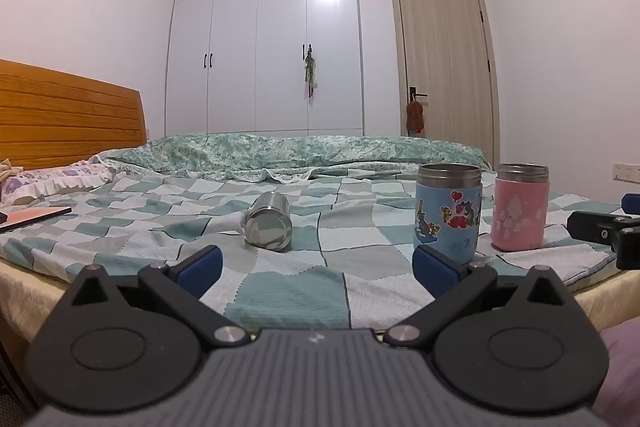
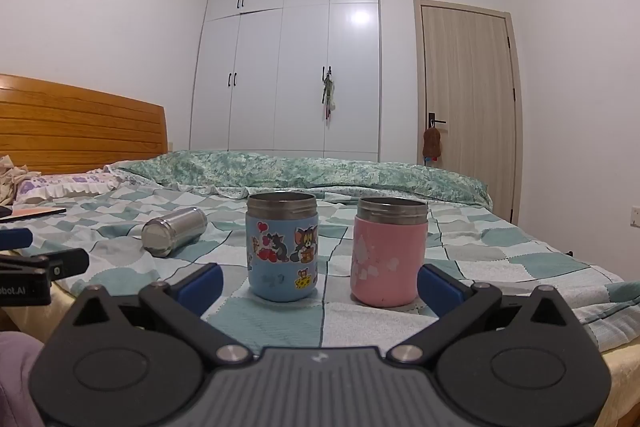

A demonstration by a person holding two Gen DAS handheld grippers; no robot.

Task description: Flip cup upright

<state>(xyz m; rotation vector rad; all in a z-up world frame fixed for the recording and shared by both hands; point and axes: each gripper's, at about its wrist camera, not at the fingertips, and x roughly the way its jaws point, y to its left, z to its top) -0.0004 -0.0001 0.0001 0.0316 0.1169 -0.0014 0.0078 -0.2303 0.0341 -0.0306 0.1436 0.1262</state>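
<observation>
A steel cup (image 1: 269,226) lies on its side on the checked bedspread, its flat base turned toward me; it also shows in the right wrist view (image 2: 173,231) at the left. A blue cartoon cup (image 2: 282,246) and a pink cup (image 2: 389,251) stand upright, mouths up; both also show in the left wrist view, blue cup (image 1: 447,213) and pink cup (image 1: 520,207). My left gripper (image 1: 318,269) is open and empty, short of the steel cup. My right gripper (image 2: 320,285) is open and empty, just in front of the two upright cups.
The bed's near edge (image 1: 24,279) runs just ahead of both grippers. A rolled green quilt (image 1: 304,151) lies across the far side. A pillow (image 1: 52,179) and a flat book-like object (image 1: 32,217) lie at the left by the wooden headboard (image 1: 68,115).
</observation>
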